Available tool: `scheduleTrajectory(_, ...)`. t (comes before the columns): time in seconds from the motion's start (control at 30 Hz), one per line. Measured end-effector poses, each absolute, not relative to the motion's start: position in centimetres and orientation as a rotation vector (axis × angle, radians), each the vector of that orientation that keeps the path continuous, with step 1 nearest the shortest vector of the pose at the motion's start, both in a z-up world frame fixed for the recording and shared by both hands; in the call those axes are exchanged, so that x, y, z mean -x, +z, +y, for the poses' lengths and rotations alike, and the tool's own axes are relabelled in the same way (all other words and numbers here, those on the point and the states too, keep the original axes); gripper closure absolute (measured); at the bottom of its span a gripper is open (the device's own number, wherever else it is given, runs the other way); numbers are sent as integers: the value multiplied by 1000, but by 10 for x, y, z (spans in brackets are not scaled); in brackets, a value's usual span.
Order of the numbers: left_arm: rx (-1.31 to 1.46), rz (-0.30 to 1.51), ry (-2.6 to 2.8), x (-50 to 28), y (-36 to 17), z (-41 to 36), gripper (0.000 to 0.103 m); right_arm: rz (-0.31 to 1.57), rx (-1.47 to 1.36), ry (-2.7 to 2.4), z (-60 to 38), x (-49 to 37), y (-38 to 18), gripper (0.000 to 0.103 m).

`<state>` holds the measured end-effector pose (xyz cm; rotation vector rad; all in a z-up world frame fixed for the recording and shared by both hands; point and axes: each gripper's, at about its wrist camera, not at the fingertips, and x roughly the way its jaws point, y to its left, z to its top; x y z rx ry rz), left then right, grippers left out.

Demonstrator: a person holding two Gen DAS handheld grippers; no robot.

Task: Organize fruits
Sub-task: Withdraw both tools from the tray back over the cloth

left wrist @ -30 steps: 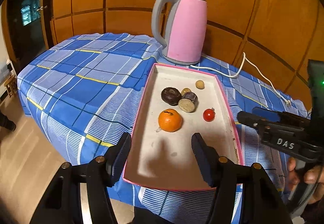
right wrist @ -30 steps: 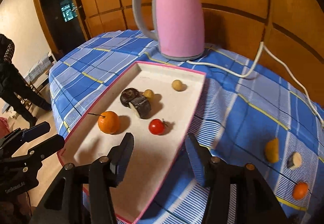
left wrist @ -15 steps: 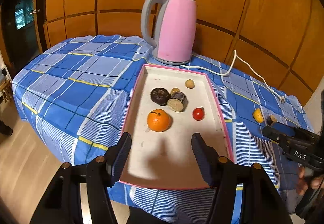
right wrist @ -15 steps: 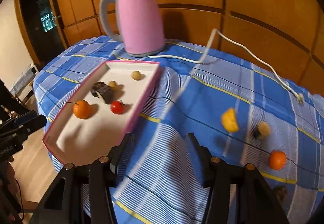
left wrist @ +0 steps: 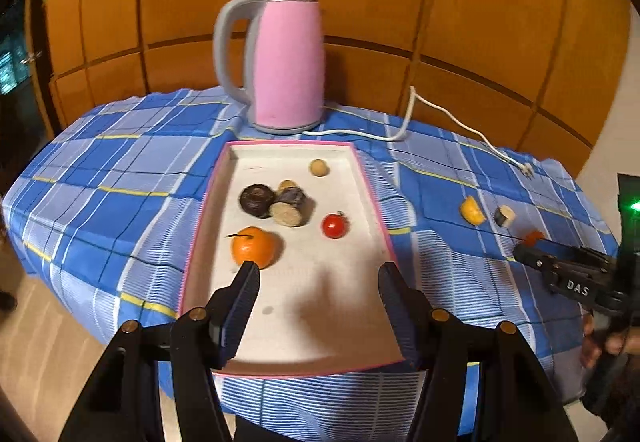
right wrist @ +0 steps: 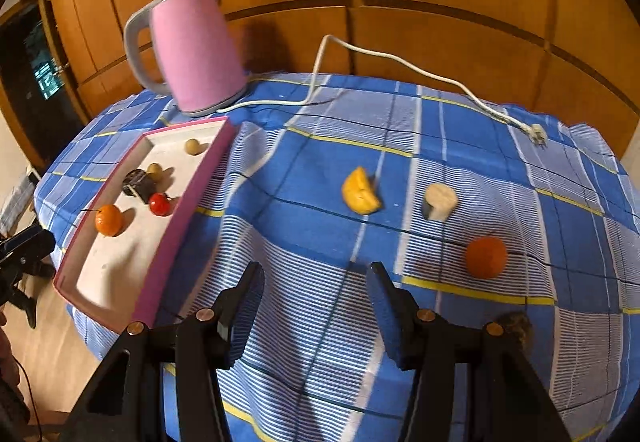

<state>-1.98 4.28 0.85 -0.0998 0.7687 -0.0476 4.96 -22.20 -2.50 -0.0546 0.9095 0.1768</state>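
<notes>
Both grippers' fingers apart, empty. Only the right wrist view shows a brown fruit [right wrist: 516, 324] near the loose orange [right wrist: 486, 257].

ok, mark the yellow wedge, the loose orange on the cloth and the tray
yellow wedge [right wrist: 360, 192], right wrist view, middle of its peel side.
loose orange [right wrist: 485, 257], right wrist view, centre of the fruit.
tray [right wrist: 188, 202], right wrist view, pink right wall.

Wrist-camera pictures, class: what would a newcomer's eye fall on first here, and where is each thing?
First the pink kettle, standing upright at the far end of the blue checked tablecloth, just behind the pink-rimmed tray. Next the tray's fruit, chiefly an orange and a red tomato. Then the loose pieces on the cloth: a yellow wedge and another orange fruit.
</notes>
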Motion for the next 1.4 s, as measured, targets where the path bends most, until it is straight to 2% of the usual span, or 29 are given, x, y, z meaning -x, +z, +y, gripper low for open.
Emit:
scheduleTrajectory(0.47, 52, 756, -164, 9, 22, 4, 41, 866, 67, 93, -249, -40, -17, 49)
scheduleTrajectory(1.03, 44, 816, -211, 12, 8, -17, 41, 850, 67, 73, -258, -38, -14, 49)
scheduleTrajectory(1.4, 14, 783, -273, 2, 20, -39, 41, 834, 64, 40, -270, -31, -7, 49)
